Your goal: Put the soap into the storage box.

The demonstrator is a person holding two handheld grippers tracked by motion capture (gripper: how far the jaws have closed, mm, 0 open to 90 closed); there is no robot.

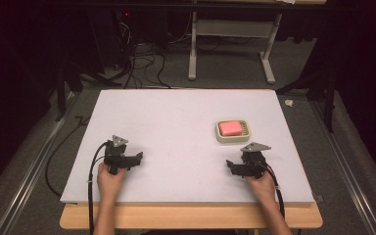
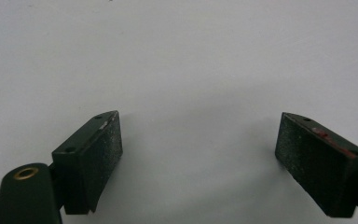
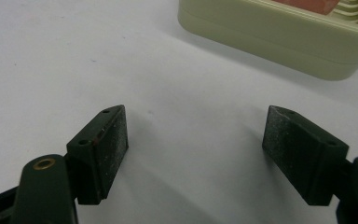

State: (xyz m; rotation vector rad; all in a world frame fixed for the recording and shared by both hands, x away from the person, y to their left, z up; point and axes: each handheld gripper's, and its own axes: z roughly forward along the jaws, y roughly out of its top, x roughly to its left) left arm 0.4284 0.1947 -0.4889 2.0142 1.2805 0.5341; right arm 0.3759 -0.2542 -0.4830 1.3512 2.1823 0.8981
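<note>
A pink bar of soap (image 1: 231,128) lies in a cream soap dish (image 1: 234,138) on the right half of the white board (image 1: 176,117). My right gripper (image 1: 231,167) rests on the board just in front of the dish, jaws wide apart with nothing between them. In the right gripper view, the cream dish (image 3: 279,37) sits close ahead, past the gripper (image 3: 196,135). My left gripper (image 1: 138,157) rests near the board's front left, held by a hand. Its jaws are spread over bare white surface in the left gripper view (image 2: 199,140).
The white board lies on a wooden table (image 1: 191,218). Beyond the board are cables on the floor (image 1: 142,63) and a white table frame (image 1: 230,44). Metal rails (image 1: 29,161) run along both sides.
</note>
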